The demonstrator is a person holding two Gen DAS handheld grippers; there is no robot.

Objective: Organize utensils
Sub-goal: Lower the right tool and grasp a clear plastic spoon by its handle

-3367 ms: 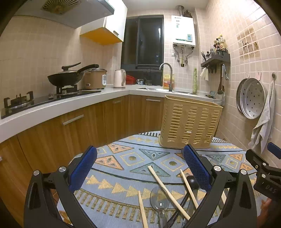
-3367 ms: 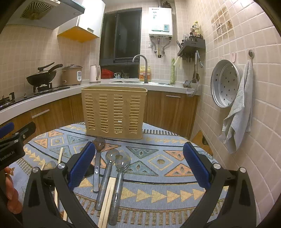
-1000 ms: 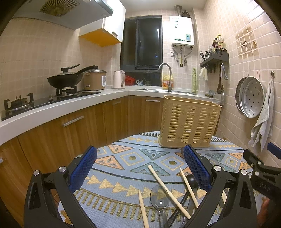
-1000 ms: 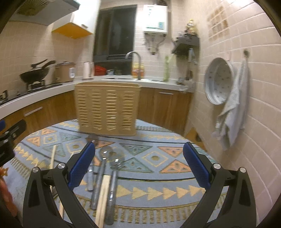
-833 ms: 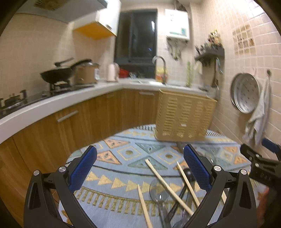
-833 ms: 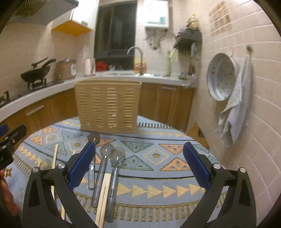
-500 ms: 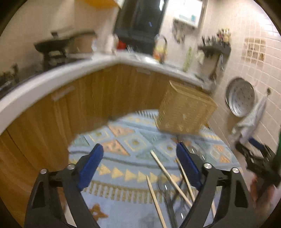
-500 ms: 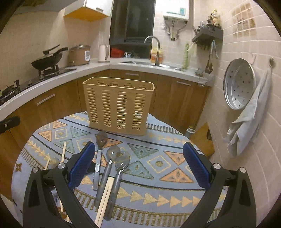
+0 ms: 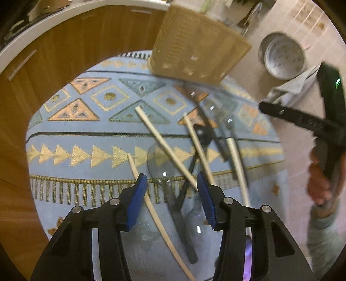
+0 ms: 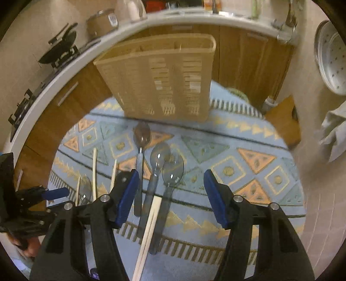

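Item: loose chopsticks (image 9: pixel 164 144) and spoons (image 10: pixel 159 160) lie on the patterned cloth (image 9: pixel 86 131) before the slotted basket (image 10: pixel 160 80), long axes running toward it; my left gripper (image 9: pixel 172 194), nearer, and right gripper (image 10: pixel 170 194) both gape empty above them.

Kitchen under warm indoor light: wooden cabinet fronts (image 10: pixel 242 54) beneath a white countertop (image 10: pixel 151 19), beige tiled wall (image 9: pixel 302 19) with a hanging perforated metal tray (image 10: pixel 330 54) and grey towel (image 10: pixel 333 134), blue patterned tablecloth (image 10: pixel 237 155) on the table.
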